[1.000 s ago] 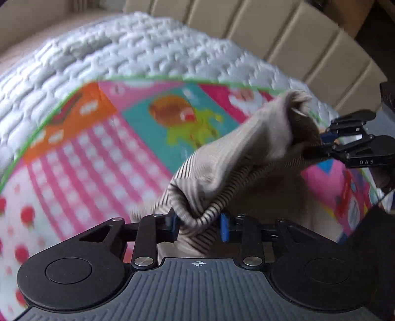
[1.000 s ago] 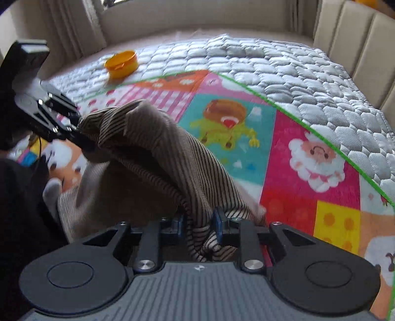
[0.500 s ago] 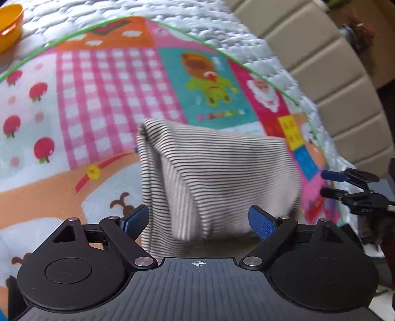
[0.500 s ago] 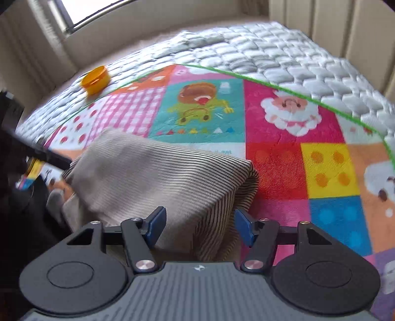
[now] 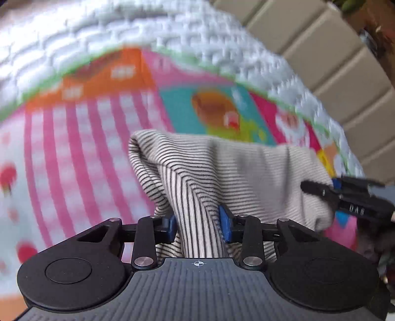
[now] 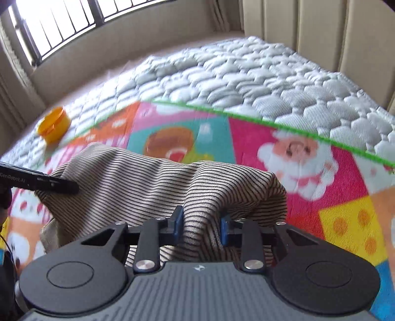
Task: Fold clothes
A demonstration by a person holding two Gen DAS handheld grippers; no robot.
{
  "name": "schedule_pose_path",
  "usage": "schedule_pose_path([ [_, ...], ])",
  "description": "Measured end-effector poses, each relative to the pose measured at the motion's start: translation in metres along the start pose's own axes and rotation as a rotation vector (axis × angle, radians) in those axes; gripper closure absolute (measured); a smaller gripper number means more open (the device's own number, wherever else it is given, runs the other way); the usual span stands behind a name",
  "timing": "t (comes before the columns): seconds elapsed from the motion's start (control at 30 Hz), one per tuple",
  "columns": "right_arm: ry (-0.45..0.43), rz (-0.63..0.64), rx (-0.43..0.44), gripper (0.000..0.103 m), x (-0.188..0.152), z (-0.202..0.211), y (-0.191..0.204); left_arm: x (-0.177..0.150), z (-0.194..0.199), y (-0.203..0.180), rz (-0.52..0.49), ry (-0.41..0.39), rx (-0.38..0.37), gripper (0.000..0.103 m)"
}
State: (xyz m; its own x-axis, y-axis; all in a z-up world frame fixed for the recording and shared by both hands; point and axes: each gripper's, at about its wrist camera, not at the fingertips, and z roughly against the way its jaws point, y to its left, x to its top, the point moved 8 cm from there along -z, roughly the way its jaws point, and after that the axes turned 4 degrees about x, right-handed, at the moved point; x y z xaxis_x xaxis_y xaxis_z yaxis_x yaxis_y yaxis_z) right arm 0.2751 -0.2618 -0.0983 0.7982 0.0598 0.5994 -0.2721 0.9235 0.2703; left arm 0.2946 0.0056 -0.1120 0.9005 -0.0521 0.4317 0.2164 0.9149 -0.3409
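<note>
A beige garment with thin dark stripes point(image 5: 222, 170) lies bunched on a colourful cartoon play mat point(image 5: 81, 153). My left gripper point(image 5: 197, 223) is shut on a gathered fold at its near edge. My right gripper point(image 6: 201, 226) is shut on a fold at the garment's point(image 6: 153, 180) other near corner. Each gripper shows in the other's view: the right one point(image 5: 345, 195) at the garment's right edge, the left one point(image 6: 44, 182) at its left edge.
The mat point(image 6: 308, 158) lies on a white quilted mattress point(image 6: 246, 81). An orange round lid point(image 6: 53, 124) sits at the mattress's far left. Beige padded wall panels point(image 5: 333, 54) stand behind, and a barred window point(image 6: 61, 19) is beyond the bed.
Half a second ago both grippers were open near the laid garment. Now both have closed on folds of it, and the views have shifted with motion blur.
</note>
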Motion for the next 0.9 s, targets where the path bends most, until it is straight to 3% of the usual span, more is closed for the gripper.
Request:
schedule_pose_path([
  [0.1,-0.021,-0.033,0.073,0.076,0.003,0.022,0.004,0.016,0.023,-0.005,0.001,-0.065,-0.049,0.077],
  [0.2,-0.028,-0.028,0.149,0.076,-0.007,0.042,0.014,0.012,0.053,-0.014,-0.001,-0.102,-0.134,0.087],
  [0.27,0.005,-0.028,0.121,0.076,-0.024,0.035,0.013,0.004,0.064,-0.017,-0.006,-0.122,-0.163,0.087],
  [0.33,0.041,-0.049,0.036,0.074,-0.042,0.021,0.0,-0.007,0.054,-0.012,0.008,-0.097,-0.119,0.086],
  [0.4,0.024,-0.093,-0.019,0.066,-0.056,0.014,-0.013,-0.017,0.042,-0.001,0.046,-0.069,-0.073,0.077],
  [0.53,0.01,-0.138,0.018,0.04,-0.064,0.022,-0.012,-0.031,0.028,0.017,0.127,-0.06,-0.072,0.053],
  [0.63,0.037,-0.104,0.014,0.036,-0.069,0.014,-0.005,-0.034,0.024,0.02,0.149,-0.084,-0.074,0.03],
  [0.7,0.05,-0.084,-0.001,0.036,-0.074,0.006,-0.002,-0.032,0.017,0.02,0.154,-0.105,-0.053,0.024],
  [0.77,0.043,-0.034,-0.031,0.046,-0.076,0.004,0.003,-0.03,0.005,0.017,0.134,-0.121,-0.017,0.024],
  [0.9,0.018,0.045,-0.035,0.068,-0.074,0.011,0.012,-0.036,-0.018,0.003,0.015,-0.12,0.087,0.048],
])
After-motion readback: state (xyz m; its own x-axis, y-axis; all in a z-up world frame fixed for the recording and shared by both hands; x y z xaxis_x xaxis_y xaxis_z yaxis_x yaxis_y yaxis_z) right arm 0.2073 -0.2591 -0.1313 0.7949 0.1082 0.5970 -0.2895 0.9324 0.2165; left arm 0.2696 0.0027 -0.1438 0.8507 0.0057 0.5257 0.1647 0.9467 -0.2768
